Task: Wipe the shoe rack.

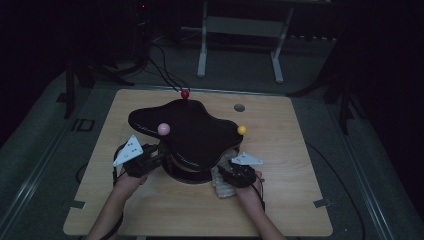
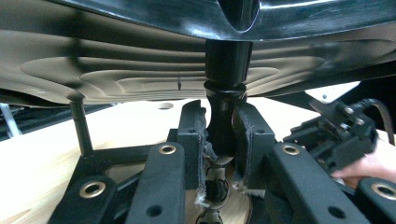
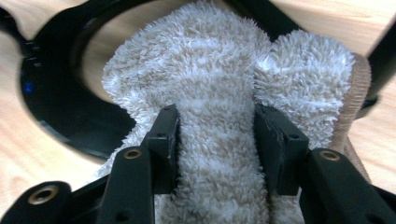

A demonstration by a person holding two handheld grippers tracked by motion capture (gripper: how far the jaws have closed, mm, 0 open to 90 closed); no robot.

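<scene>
Unlabelled beige towel (image 3: 219, 154) in right gripper (image 3: 217, 140) jaws beside black stand (image 1: 187, 132).

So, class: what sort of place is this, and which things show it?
Probably a lab or workshop recording station: a bare wooden table, cables across a grey floor, and a metal stand in dim surroundings.
</scene>
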